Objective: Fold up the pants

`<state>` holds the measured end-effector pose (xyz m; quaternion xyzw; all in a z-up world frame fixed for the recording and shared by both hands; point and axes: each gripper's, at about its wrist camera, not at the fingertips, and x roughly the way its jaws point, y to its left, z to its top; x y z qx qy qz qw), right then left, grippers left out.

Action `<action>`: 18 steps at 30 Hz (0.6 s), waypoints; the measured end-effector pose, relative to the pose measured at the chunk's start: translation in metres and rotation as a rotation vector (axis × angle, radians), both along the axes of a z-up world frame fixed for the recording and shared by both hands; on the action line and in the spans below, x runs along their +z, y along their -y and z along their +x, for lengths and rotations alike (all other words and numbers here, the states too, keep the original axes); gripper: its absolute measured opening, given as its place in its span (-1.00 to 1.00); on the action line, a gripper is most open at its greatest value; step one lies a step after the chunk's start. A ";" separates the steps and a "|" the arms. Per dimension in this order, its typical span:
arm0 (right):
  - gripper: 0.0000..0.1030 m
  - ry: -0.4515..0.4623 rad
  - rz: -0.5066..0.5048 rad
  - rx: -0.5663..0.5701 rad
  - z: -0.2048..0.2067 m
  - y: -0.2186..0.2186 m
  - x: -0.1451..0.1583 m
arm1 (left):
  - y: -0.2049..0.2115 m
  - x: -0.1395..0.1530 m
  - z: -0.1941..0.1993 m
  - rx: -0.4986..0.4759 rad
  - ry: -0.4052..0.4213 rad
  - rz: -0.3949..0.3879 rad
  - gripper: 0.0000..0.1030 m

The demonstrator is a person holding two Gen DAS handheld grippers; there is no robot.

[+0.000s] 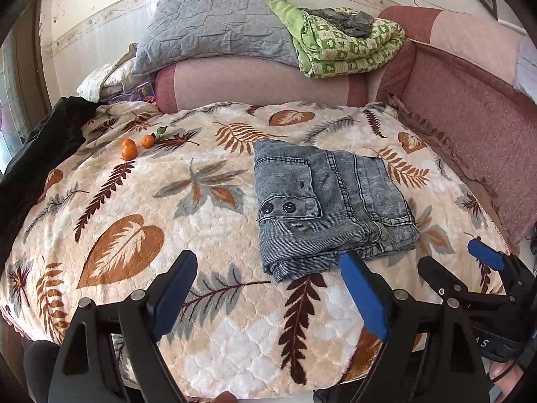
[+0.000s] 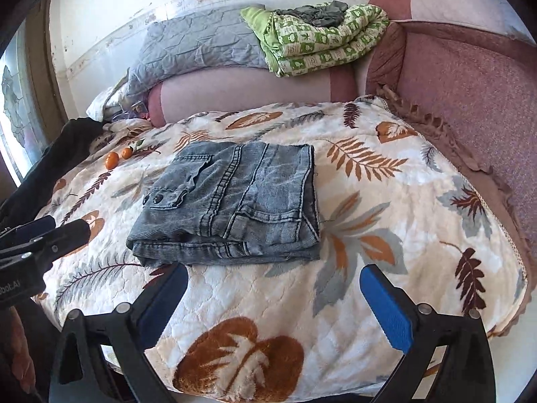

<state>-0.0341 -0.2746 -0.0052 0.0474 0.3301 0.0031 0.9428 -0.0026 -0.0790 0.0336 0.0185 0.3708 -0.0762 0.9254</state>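
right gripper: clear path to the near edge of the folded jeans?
Probably yes. The right gripper is open and empty, with the folded jeans lying straight ahead on the leaf-print blanket; only bare blanket sits between. The left gripper is off to the side, out of the way.

This is a lived-in room of a home, a sitting or sleeping corner. A plush blanket (image 1: 208,346) printed with brown and grey leaves covers a wide seat or bed, backed by a pink upholstered corner sofa (image 1: 470,107) with a fringed edge. On the sofa back lie a grey quilted cover (image 1: 214,30) and a folded green patterned quilt (image 1: 349,50). Two tangerines (image 1: 129,149) rest on the blanket. The white wall (image 1: 100,6) carries a flowered wallpaper border, and a door with patterned glass (image 2: 15,100) stands at the left. Folded denim pants (image 1: 322,201) lie on the blanket like ordinary laundry.
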 end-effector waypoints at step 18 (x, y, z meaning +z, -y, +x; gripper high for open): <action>1.00 0.020 -0.024 -0.014 0.016 0.011 -0.019 | 0.020 -0.010 0.022 -0.002 -0.029 0.023 0.70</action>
